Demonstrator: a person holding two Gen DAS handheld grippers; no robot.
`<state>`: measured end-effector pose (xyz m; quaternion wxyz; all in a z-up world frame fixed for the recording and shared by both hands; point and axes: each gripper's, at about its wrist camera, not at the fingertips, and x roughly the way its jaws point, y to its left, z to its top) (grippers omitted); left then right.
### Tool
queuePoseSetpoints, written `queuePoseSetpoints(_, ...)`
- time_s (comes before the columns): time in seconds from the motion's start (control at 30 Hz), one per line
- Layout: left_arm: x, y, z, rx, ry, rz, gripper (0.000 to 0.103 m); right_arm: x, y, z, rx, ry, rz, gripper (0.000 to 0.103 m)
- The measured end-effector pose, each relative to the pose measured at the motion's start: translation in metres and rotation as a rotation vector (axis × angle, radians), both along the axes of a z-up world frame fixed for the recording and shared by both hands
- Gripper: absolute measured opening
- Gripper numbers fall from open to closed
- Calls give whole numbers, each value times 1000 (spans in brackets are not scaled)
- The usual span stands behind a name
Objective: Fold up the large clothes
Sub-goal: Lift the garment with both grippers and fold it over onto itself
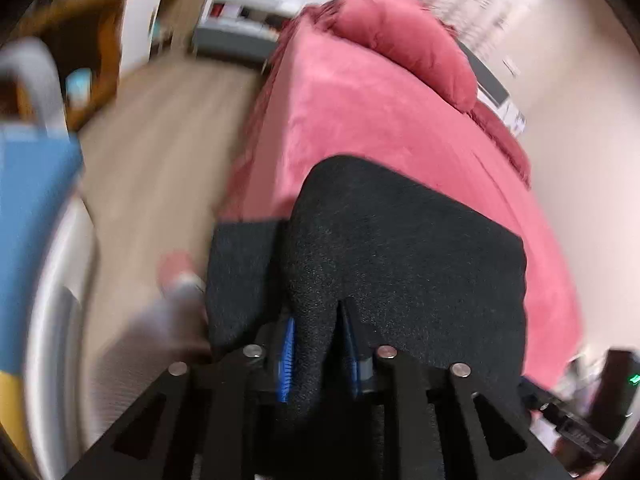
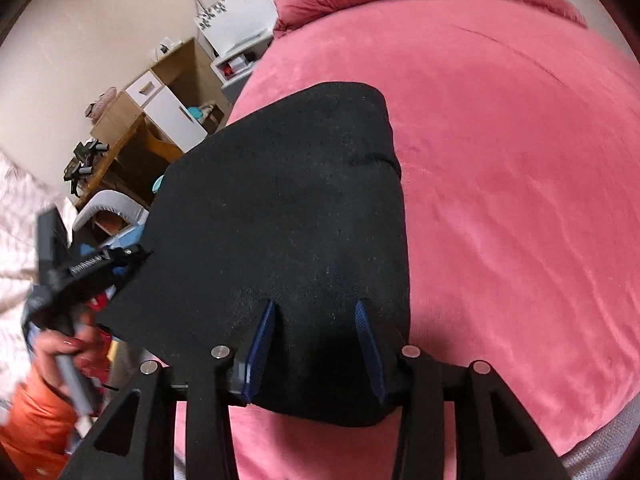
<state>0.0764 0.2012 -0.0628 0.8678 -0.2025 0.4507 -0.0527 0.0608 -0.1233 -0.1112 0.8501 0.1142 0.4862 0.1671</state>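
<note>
A large black garment (image 1: 400, 256) lies on a pink bed (image 1: 360, 120), partly hanging over the bed's near edge. My left gripper (image 1: 318, 344) is shut on a bunch of the black cloth between its blue pads (image 1: 286, 360). In the right wrist view the same garment (image 2: 280, 208) is spread flat, held up at its near edge. My right gripper (image 2: 316, 344) has black cloth between its blue pads (image 2: 260, 344), which stand somewhat apart on a thick fold. The left gripper (image 2: 100, 268) also shows at the garment's left corner.
A pink pillow (image 1: 408, 44) lies at the head of the bed (image 2: 520, 200). Wooden floor (image 1: 160, 152) runs along the left. A wooden and white cabinet (image 2: 160, 96), a grey chair (image 2: 108, 204) and a white nightstand (image 2: 240, 40) stand beside the bed.
</note>
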Motion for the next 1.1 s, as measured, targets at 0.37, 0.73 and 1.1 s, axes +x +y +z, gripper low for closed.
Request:
queuePoseSetpoints(0.37,-41,30,-16,-109,20,101,17,-3,9,1,-64,-63,83,52)
queuePoseSetpoints(0.73,-24,41,-4,27,-83,176,95,-11,-18,22,-5,-124,-9,66)
queuePoseSetpoints(1.1,29,55,-78,-314,152,4,103,80,-51,-23,190,58,50,71)
